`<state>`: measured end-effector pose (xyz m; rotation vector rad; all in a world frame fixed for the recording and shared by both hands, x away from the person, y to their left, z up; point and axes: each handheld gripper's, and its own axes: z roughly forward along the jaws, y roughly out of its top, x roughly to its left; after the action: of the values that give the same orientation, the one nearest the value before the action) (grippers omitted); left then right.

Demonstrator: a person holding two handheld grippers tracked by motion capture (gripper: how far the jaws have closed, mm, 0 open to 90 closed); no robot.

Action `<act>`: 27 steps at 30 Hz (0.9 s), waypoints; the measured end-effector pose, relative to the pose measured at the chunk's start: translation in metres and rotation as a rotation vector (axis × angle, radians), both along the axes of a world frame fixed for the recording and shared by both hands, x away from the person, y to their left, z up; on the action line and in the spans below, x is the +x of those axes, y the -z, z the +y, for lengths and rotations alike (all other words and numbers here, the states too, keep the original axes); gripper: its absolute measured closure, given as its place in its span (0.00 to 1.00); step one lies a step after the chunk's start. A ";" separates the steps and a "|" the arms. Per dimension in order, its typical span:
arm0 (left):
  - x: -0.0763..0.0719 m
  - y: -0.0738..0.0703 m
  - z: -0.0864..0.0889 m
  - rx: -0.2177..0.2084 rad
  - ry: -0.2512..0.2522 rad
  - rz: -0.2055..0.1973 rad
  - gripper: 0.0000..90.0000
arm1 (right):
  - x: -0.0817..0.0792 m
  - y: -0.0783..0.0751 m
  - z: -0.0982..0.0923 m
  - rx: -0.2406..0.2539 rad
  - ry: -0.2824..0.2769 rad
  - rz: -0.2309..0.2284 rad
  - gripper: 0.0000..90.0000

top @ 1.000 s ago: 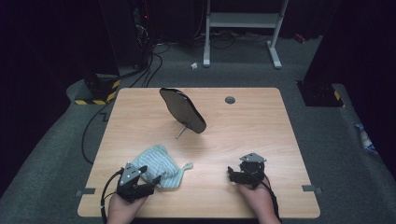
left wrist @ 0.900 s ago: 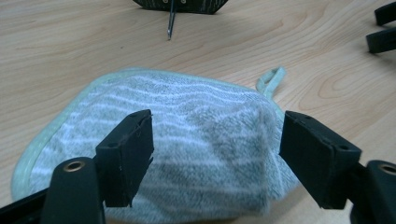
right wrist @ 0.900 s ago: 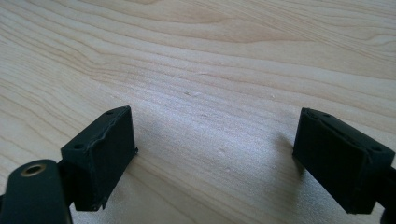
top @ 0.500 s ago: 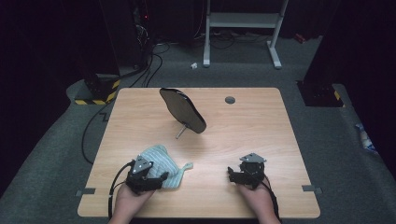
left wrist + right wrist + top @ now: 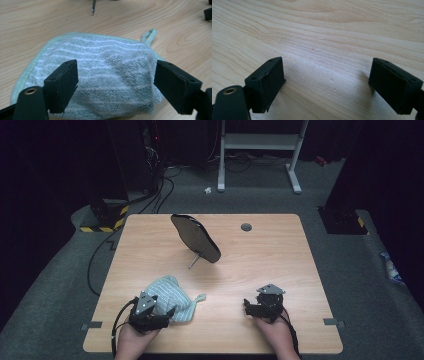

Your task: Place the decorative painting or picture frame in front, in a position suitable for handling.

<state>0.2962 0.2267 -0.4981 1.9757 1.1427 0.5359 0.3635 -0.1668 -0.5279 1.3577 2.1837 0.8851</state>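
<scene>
The left gripper [image 5: 116, 83] has its jaws spread wide, and they have just been opening; the cloth [image 5: 100, 82] lies between and beyond them, its folded striped bulk filling the gap, yet neither pad presses on it. The left finger [image 5: 62, 85] stands over the cloth's pale green hem side, the right finger [image 5: 176, 85] just off the cloth's far edge, where a small loop [image 5: 149, 36] pokes out onto the wood. From above, this gripper [image 5: 165, 316] sits at the near edge of the cloth [image 5: 172, 292], which lies rumpled on the near left part of the table [image 5: 280, 255], in front of the left hand [image 5: 132, 342]. The right gripper [image 5: 325, 86] also has its jaws well apart, with bare wood between them and nothing held; in the high view it [image 5: 252, 307] rests low near the table's front edge, well apart from the cloth. Farther back, near the middle of the table, a dark paddle [image 5: 195, 237] stands tilted on a thin metal stem [image 5: 194, 261], well apart from both grippers.
</scene>
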 end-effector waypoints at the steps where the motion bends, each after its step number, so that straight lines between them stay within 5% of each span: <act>1: 0.004 0.007 -0.003 0.019 0.003 0.047 0.19 | 0.000 0.000 0.000 0.000 -0.001 0.000 0.14; 6: 0.009 0.020 -0.009 0.057 0.013 0.100 0.17 | 0.000 0.000 0.000 -0.001 -0.004 0.000 0.14; 23: 0.004 0.023 -0.010 0.070 0.035 0.083 0.35 | 0.000 0.000 0.000 -0.001 -0.004 -0.001 0.14; 27: 0.003 0.023 -0.011 0.062 0.042 0.075 0.47 | 0.000 0.000 0.000 -0.001 -0.004 0.000 0.14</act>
<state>0.2991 0.2158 -0.5208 2.0839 1.1402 0.4840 0.3638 -0.1669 -0.5279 1.3532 2.1868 0.8858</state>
